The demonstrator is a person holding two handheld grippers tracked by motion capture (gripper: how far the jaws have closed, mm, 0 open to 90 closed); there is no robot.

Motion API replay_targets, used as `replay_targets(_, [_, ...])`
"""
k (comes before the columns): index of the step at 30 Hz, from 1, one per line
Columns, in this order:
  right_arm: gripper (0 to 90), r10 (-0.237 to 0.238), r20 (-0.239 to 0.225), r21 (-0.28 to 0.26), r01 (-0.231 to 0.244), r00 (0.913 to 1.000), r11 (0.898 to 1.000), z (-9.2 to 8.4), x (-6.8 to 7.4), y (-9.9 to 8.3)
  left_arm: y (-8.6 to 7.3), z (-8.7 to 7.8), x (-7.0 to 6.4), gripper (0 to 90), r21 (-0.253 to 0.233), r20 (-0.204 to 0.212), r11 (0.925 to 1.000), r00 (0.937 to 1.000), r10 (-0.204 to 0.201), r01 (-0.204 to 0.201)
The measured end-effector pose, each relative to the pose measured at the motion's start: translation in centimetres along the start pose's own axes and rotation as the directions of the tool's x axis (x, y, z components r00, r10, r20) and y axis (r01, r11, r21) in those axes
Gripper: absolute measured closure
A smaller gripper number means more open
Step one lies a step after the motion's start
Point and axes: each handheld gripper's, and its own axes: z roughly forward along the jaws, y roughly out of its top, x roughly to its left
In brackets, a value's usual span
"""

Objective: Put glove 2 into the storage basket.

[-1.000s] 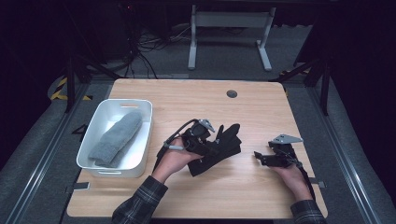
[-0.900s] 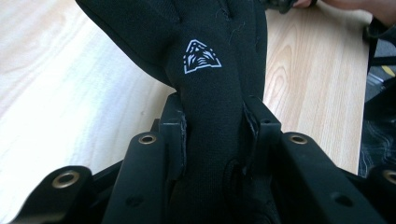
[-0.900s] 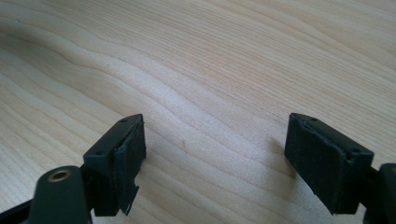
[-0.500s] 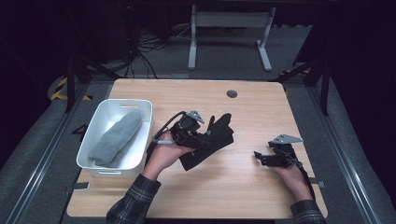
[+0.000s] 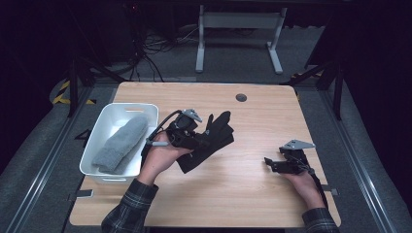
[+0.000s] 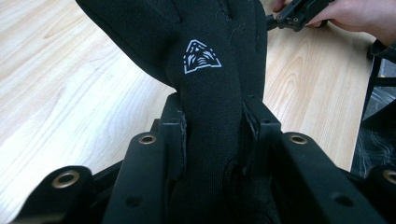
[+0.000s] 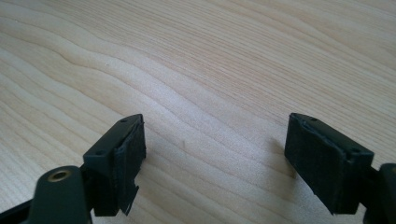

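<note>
One black glove (image 5: 209, 141), one grey glove (image 5: 120, 143), one white bin (image 5: 104, 124)

Black glove (image 5: 209, 141) with a white triangular logo, bunched, lifted just right of the white bin (image 5: 104, 145)

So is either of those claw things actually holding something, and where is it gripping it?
The left gripper is clamped on a black glove, below its white logo. The right gripper is open over the table, holding nothing.
</note>
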Motion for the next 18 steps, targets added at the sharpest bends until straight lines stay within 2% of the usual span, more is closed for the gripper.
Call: replay_targets(18, [21.2,0.000,0.000,0.000,0.000,1.0000,1.000,0.0,0.0,0.0,-1.6,-3.6,2.3,66.7,-0.021,-0.072,0.9981,0.9957,-0.059,0.057])
